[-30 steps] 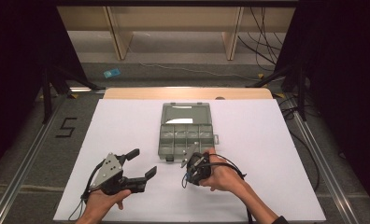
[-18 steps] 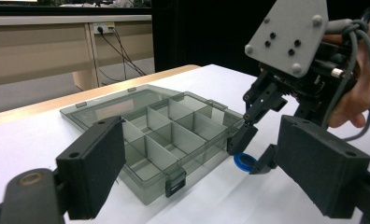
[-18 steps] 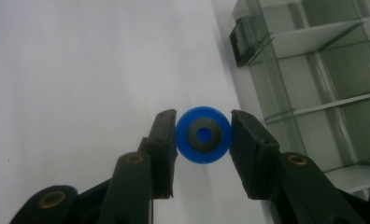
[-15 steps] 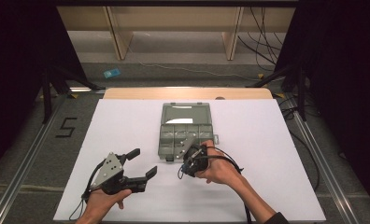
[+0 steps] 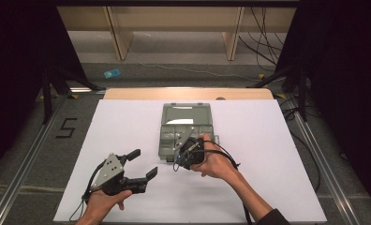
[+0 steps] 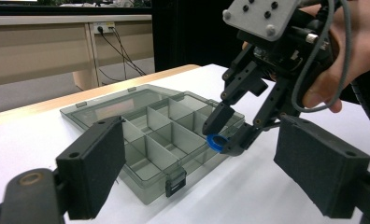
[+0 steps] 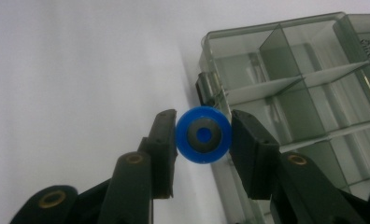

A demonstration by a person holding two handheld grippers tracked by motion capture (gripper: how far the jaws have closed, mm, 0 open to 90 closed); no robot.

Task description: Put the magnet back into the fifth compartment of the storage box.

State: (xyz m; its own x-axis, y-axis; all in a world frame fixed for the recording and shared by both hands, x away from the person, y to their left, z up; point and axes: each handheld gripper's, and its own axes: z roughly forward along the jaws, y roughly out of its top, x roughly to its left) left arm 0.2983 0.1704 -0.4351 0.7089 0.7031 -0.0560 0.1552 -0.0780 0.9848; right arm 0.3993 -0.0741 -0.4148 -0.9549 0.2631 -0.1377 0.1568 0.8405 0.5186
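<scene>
Right gripper (image 7: 203,135) clamped on a small blue ring (image 7: 202,134), one black pad against each side of its rim, flat face with the grey centre turned toward the gripper's own camera. Seen from the left gripper view, same blue ring (image 6: 216,143) pinched at the very tips, hanging just above the near front edge of the grey compartment box (image 6: 148,140), not touching table or box. Open compartments just beyond and to the right of the fingers in the right gripper view; box's latch (image 7: 202,88) directly past the ring. Long side of the box running away from the fingertips, lid laid flat at the far end. Probably a short carry forward over the front wall, then a drop into the nearest cell. Left gripper (image 5: 144,164) wide open, holding nothing, resting well to the left of the box (image 5: 183,131) and farther from it than the right; no part in the placing, judging by its distance.
</scene>
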